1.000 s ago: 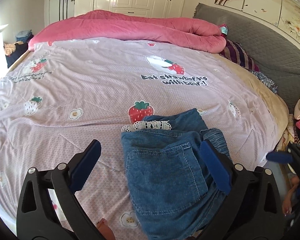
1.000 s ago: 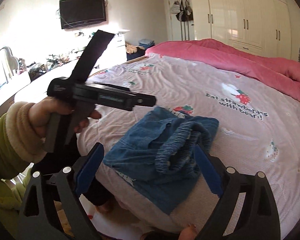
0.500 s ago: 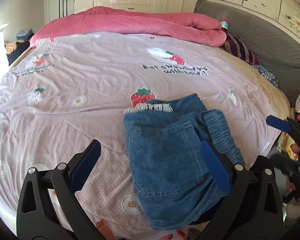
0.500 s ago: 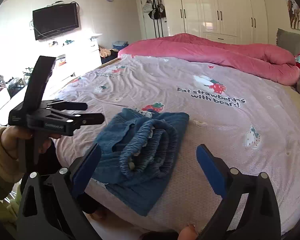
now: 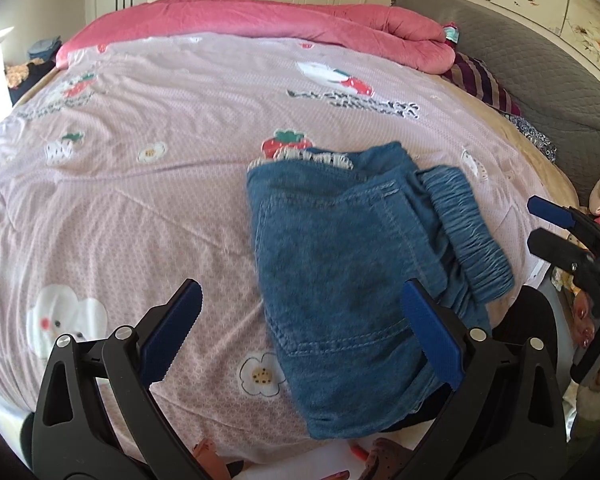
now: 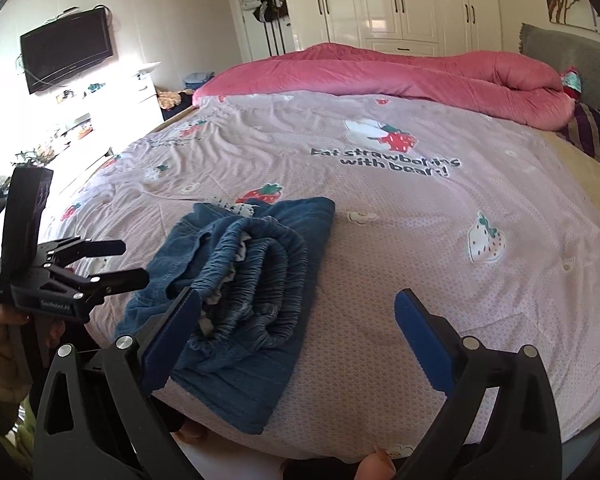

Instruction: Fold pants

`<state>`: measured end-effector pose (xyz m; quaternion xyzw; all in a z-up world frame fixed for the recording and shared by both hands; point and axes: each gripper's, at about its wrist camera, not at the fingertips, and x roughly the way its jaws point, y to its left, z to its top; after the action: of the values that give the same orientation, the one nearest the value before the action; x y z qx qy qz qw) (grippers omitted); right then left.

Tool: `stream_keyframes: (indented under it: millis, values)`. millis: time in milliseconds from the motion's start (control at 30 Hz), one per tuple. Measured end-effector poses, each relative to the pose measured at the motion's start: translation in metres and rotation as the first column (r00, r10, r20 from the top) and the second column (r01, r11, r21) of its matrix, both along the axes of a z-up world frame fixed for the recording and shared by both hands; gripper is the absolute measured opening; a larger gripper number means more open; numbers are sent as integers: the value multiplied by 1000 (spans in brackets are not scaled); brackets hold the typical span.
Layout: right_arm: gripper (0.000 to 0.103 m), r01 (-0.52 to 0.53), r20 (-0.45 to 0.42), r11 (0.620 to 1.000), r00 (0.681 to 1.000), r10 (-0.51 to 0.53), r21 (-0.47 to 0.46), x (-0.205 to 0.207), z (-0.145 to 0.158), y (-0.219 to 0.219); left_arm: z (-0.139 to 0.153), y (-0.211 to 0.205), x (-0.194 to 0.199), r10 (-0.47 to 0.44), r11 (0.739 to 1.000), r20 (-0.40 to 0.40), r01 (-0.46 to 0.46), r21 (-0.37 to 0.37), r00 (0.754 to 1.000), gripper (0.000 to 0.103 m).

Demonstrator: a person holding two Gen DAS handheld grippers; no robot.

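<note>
Since a second earlier both views dropped closer to the bed; the folded blue denim pants (image 5: 352,272) sat larger in the left view, and in the right view they slid from centre to the left side as my right tool (image 6: 298,344) swung across. Its jaws had just been opening, with nothing gripped: only the left pad overlapped the pants' gathered elastic waistband (image 6: 256,276) in the picture, contact unclear.

My left tool (image 5: 302,332) was also wide open and empty, hanging over the pants' near edge, with its right pad over the denim and its left pad over the pink strawberry-print quilt (image 5: 140,208).

The pants lay as a compact bundle near the bed's near edge, back pocket up, waistband bunched on the right side, and white lace trim (image 5: 312,157) poking out at the far end.

My read: the fold was mostly done but untidy. To finish well I'd have taken the bulging waistband side, laid it flat onto the pocket panel and pressed down, keeping the bundle from slipping off the edge.
</note>
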<state>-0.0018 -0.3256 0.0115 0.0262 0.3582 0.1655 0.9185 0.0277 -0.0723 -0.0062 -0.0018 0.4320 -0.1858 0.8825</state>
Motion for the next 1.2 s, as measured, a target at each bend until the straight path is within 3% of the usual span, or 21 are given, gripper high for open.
stream_keyframes:
  millis: [300,633,933,967,1067,1100,1167,1200]
  values:
    - [98,-11,-84,996,996,18,86,32,-13,16,-15,2,10,0,996,-58,-4,-83,998,93]
    - [98,-17,-193,992,980,41,126,69,-45,30,-31,-7,20,-22,993,-98,11,-117,995,93]
    - [97,-18,-201,972,977,67,233,83,-63,22,-35,-9,27,-31,989,-101,15,-150,994,93]
    - [93,-22,-200,972,977,70,235,83,-64,23,-36,-10,28,-30,988,-101,14,-153,994,93]
    - [70,-49,-205,960,973,109,275,84,-67,24,-36,-11,29,-24,988,-100,8,-157,995,93]
    - [69,-50,-207,959,972,111,280,85,-68,25,-35,-13,29,-28,987,-102,11,-159,994,90]
    - [58,-53,-203,958,973,113,281,84,-68,26,-35,-17,31,-45,986,-102,28,-167,994,73]
    - [54,-52,-200,957,973,113,286,83,-68,25,-34,-21,31,-46,987,-99,30,-156,994,72]
